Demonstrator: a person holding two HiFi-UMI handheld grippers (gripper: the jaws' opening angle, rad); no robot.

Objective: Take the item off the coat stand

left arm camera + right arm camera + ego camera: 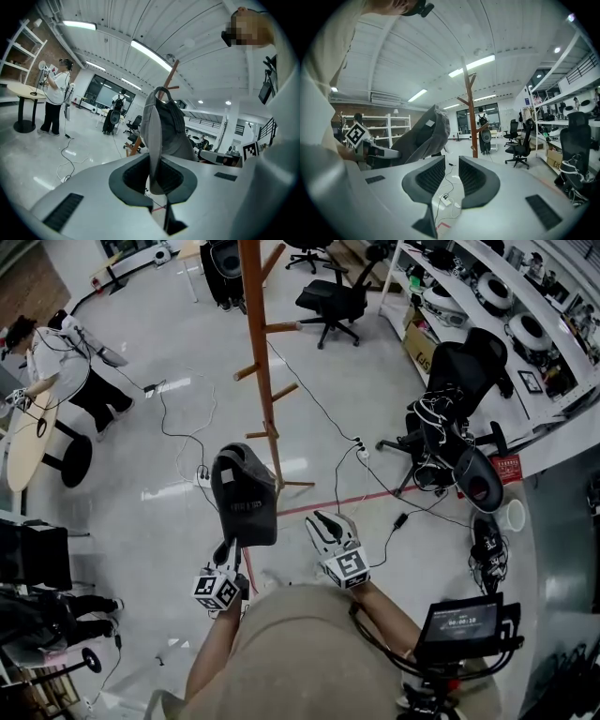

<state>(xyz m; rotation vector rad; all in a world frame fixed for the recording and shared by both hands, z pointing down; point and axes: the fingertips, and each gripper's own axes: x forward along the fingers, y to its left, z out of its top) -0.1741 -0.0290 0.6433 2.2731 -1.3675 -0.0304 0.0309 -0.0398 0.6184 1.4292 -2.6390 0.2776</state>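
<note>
Left hand-held gripper (pixel 227 549) pinches the grey fabric item (pixel 244 493), centre frame, off the coat stand (pixel 261 362). Right hand-held gripper (pixel 323 524) alongside; jaws parted, empty.

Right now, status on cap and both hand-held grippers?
Left hand-held gripper shut on cap. Right hand-held gripper open, empty. Cap clear of coat stand. Nothing blocking.

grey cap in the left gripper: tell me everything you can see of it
The cap is dark grey soft fabric with a small lighter label patch on one side. A strap loop shows at its top in the left gripper view. It rises roughly upright from the left gripper, whose jaws are shut on its lower edge. It is held in the air, clear of the wooden coat stand, and nothing else visibly touches it.
</note>
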